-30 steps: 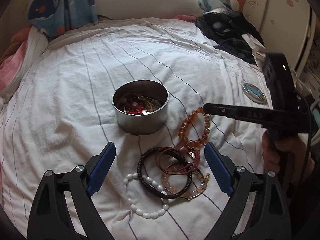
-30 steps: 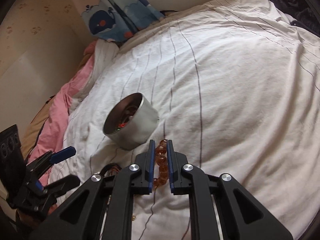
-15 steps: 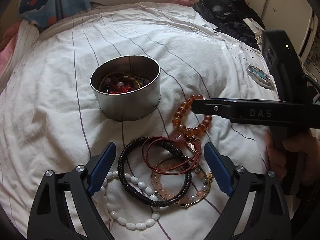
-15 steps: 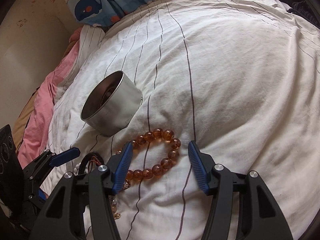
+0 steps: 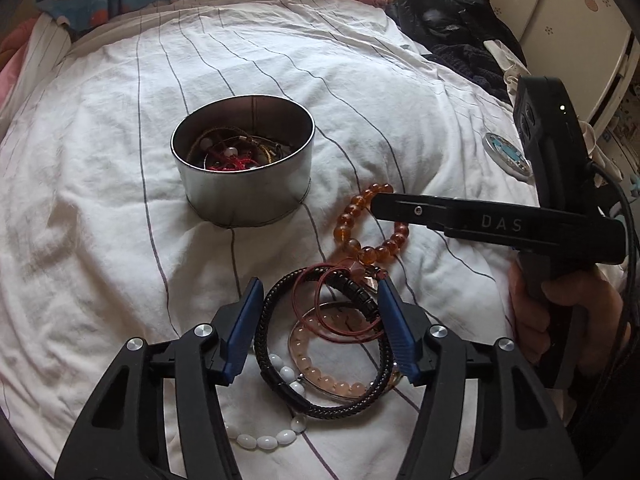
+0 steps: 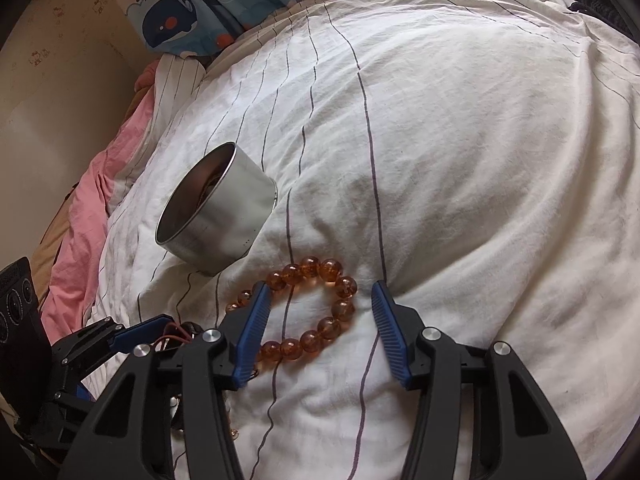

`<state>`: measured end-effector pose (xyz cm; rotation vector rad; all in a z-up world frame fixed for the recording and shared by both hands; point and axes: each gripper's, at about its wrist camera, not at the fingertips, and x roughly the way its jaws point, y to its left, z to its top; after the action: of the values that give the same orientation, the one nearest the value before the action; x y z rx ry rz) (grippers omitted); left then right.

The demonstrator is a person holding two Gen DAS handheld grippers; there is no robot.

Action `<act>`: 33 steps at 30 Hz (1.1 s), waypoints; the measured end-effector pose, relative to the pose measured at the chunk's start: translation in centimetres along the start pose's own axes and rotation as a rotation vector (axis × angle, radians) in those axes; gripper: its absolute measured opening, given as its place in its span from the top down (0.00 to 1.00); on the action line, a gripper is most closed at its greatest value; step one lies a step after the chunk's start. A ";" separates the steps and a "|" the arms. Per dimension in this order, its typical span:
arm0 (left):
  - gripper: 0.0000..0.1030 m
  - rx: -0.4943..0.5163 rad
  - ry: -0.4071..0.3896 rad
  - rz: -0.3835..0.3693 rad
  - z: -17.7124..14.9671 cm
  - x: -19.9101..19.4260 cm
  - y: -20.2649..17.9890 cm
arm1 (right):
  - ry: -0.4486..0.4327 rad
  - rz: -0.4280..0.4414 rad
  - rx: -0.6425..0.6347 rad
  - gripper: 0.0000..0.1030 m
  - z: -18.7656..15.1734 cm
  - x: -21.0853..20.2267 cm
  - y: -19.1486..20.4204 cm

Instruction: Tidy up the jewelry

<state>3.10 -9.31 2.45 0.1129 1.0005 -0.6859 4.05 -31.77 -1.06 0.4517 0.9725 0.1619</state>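
While the round, open metal tin (image 5: pixel 244 184) sits in the upper middle of the left wrist view with tangled red and brown pieces already inside, several loose pieces lie on the white striped bedsheet (image 5: pixel 100 200) below and to its right. The right gripper (image 6: pixel 318 328) hangs with its blue-padded jaws spread wide and nothing between them, straddling the amber round-bead bracelet (image 6: pixel 316 308), which lies flat just beside the tin's lower right wall. The left gripper (image 5: pixel 320 328) is also spread apart and empty, low in the frame over a heap made of a black braided cord bracelet (image 5: pixel 320 408), thin red wire loops (image 5: pixel 332 304), a pale pink bead bracelet (image 5: pixel 332 380) and a white oval-bead strand (image 5: pixel 264 440). The step in hand looks like picking up the amber bracelet for the tin. To do it well, I would lower the right jaws so one pad goes inside the loop and one outside, pinching a single run of beads rather than squeezing the whole ring, which would likely roll or spring out. Press only lightly into the soft sheet to avoid grabbing fabric, then lift clear of the tin's rim before letting go
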 end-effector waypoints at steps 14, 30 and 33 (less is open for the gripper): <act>0.90 0.075 -0.039 0.031 0.5 0.5 -0.2 | 0.003 0.014 0.002 0.48 0.0 0.1 0.0; 0.99 -0.049 -0.185 -0.095 1.6 -5.6 2.4 | 0.003 0.036 0.014 0.51 0.0 0.0 0.0; 0.99 -0.065 -0.184 -0.077 1.7 -5.6 2.8 | 0.007 0.040 0.010 0.57 0.1 0.1 0.1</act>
<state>3.95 -5.06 7.30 -0.0448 0.8524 -0.7196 4.17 -31.68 -1.08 0.4800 0.9718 0.1945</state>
